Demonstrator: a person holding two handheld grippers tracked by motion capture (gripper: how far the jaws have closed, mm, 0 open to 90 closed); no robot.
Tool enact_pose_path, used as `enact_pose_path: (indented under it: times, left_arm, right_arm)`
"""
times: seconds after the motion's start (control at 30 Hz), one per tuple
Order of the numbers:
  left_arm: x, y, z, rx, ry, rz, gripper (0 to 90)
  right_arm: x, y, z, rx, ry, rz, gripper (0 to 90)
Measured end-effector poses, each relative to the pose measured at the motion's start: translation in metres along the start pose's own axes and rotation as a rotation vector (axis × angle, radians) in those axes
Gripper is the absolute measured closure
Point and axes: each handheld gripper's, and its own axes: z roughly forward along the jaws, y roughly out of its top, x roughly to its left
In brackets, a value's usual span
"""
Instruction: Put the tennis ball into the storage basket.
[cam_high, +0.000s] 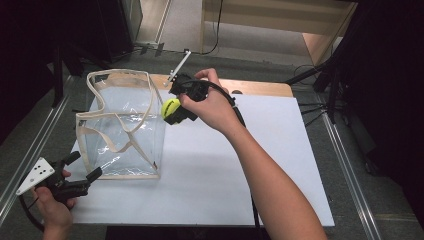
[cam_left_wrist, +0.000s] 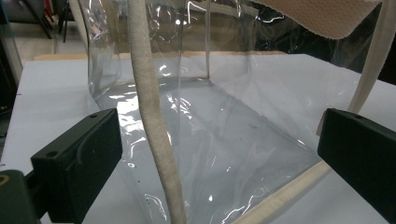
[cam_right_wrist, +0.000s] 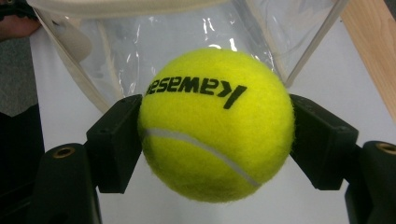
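1. The right gripper (cam_high: 170, 111) is clenched on a yellow tennis ball (cam_right_wrist: 215, 123), held in the air beside the top right edge of a clear plastic bag (cam_high: 122, 125).
2. The bag stands upright near the table's (cam_high: 280, 165) left edge, mouth open upward; the ball sits just right of that mouth.
3. The left gripper (cam_high: 85, 167), jaws spread apart, straddles the bag's near lower corner without pressing it.
4. Open table lies to the right.

Both grippers are black with blocky jaws; the left gripper (cam_high: 82, 172) carries a grey drilled plate, the right gripper (cam_high: 170, 107) a black cable.
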Motion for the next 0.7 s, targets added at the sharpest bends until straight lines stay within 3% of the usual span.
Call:
enact_pose_path:
  times: [0.23,0.7]
  left_arm:
    - [0.001,0.000,-0.001,-0.011,-0.001,-0.010,0.2]
    - [0.001,0.001,-0.002,-0.013,-0.003,-0.009,0.2]
  right_arm:
    - [0.006,0.016,-0.007,-0.022,0.013,-0.022,23.6]
    - [0.012,0.039,-0.009,-0.015,0.012,-0.042,23.7]
